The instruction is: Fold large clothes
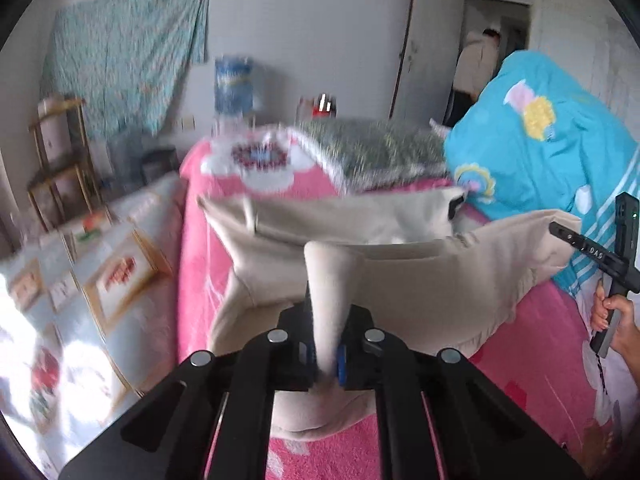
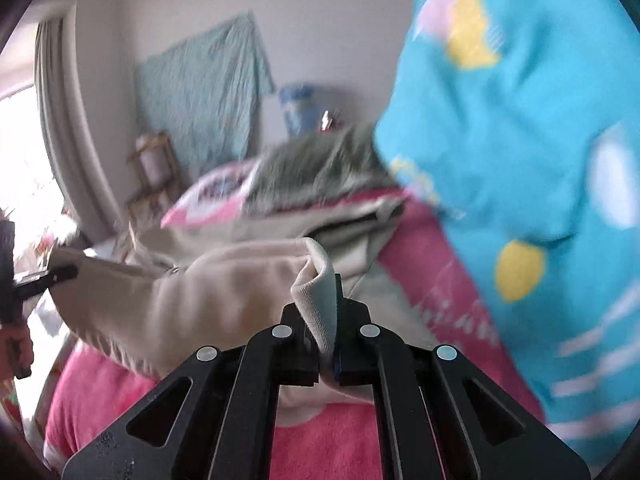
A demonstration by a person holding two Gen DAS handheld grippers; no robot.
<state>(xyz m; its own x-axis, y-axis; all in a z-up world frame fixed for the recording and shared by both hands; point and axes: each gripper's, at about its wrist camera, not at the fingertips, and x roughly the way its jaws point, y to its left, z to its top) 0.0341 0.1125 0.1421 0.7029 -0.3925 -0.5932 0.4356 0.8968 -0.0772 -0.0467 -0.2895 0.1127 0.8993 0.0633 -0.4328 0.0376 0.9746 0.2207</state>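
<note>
A large beige garment (image 1: 400,280) lies across a bed with a pink blanket (image 1: 280,188). My left gripper (image 1: 326,364) is shut on a raised fold of the garment's near edge, lifted off the blanket. The other gripper's black body (image 1: 600,256) shows at the right of the left wrist view, in a person's hand (image 1: 616,320), at the cloth's right end. In the right wrist view my right gripper (image 2: 329,356) is shut on a bunched edge of the same beige garment (image 2: 200,292), which stretches away to the left toward the other gripper (image 2: 36,280).
A bright blue quilt (image 1: 540,160) with cartoon prints is heaped on the bed's right side, close beside the garment. A grey-green folded blanket (image 1: 372,144) lies behind it. Framed pictures (image 1: 120,276) lie left of the bed. A person (image 1: 478,64) stands in the far doorway.
</note>
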